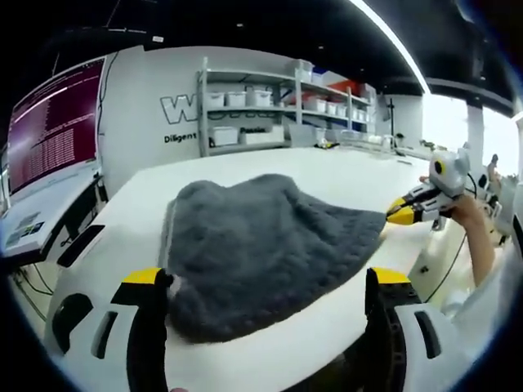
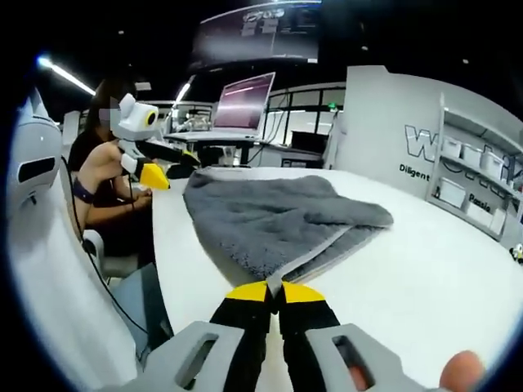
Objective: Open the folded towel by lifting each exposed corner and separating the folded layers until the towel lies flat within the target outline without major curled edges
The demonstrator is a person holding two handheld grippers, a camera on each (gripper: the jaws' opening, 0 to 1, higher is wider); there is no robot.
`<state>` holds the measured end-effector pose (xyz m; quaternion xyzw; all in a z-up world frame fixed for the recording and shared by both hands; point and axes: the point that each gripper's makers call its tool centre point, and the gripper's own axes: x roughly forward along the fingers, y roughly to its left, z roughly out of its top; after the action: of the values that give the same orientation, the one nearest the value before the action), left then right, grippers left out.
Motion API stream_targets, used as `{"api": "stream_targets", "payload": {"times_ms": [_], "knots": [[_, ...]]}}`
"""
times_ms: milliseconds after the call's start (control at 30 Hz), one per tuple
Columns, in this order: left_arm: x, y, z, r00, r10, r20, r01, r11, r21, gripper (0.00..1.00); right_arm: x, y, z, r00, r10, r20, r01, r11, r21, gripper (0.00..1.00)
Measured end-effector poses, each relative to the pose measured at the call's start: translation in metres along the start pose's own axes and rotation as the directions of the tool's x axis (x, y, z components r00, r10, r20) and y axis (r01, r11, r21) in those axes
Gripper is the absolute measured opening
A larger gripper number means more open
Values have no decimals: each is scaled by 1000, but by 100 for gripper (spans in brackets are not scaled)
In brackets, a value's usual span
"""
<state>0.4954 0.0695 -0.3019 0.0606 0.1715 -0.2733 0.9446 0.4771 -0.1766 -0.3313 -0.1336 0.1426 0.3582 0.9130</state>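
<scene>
A dark grey fluffy towel (image 1: 261,241) lies folded and rumpled on the white table (image 1: 343,167). My left gripper (image 1: 268,278) is open, its jaws set wide on either side of the towel's near edge, and the left jaw touches the fabric. My right gripper (image 1: 400,214) comes in from the right with its yellow tips at the towel's far right corner. In the right gripper view, my right gripper (image 2: 274,291) is shut on that corner of the towel (image 2: 270,208), whose layers part slightly there. My left gripper (image 2: 172,166) stands open at the far end.
White shelves with storage bins (image 1: 261,102) stand behind the table. A large monitor (image 1: 53,122) is at the left, and a laptop (image 2: 245,102) sits on a far desk. A person's arm (image 2: 102,184) is beside the table edge. Bare table (image 2: 409,269) stretches right of the towel.
</scene>
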Motion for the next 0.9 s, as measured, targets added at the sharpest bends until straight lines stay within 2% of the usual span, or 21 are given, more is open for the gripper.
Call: {"api": "stream_targets", "payload": {"times_ms": [367, 633, 900], "knots": [[0, 3, -2, 1000, 8, -3, -8, 1000, -11, 99, -30, -50, -19, 991, -113, -72, 111, 993, -28, 0], [3, 0, -2, 1000, 8, -14, -8, 1000, -6, 99, -36, -78, -21, 982, -137, -129, 126, 988, -92, 0], [4, 1, -2, 1000, 13, -17, -13, 1000, -7, 99, -35, -121, -20, 970, -156, -187, 132, 982, -135, 0]]}}
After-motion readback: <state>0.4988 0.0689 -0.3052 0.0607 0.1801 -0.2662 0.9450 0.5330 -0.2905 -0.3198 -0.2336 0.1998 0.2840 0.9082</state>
